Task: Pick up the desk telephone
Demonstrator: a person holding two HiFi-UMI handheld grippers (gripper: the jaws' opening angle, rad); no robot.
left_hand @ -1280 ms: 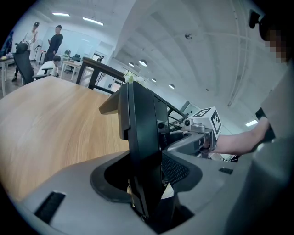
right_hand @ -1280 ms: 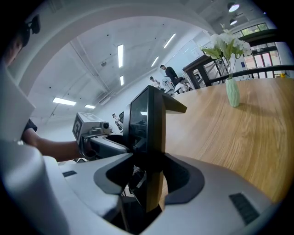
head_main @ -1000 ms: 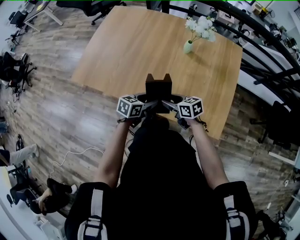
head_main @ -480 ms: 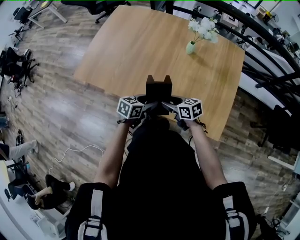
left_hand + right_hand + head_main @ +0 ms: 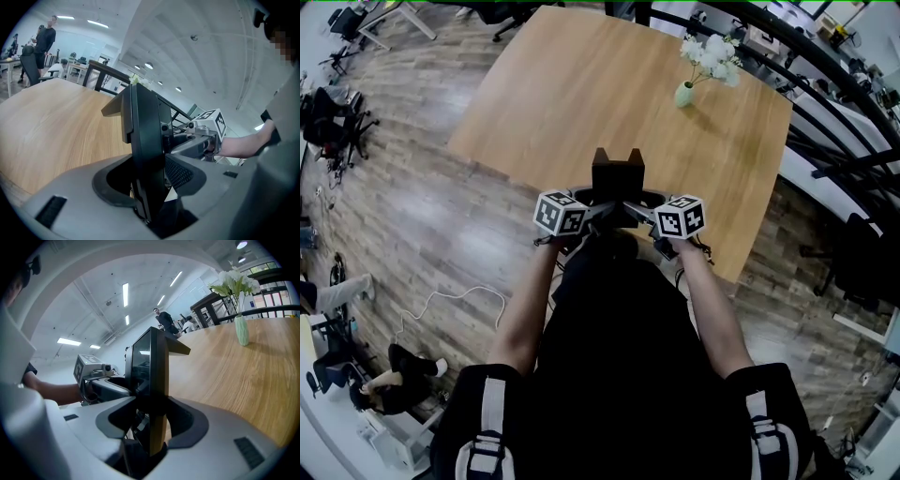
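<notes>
Desk telephone [image 5: 617, 173], black smooth plastic slab, clamped upright between closed-down jaws of left gripper [image 5: 592, 208] and right gripper [image 5: 645, 210].

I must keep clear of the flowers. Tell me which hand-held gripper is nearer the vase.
The right hand-held gripper: it grips the desk telephone on the side toward the vase, while the left hand-held gripper holds the far side.
</notes>
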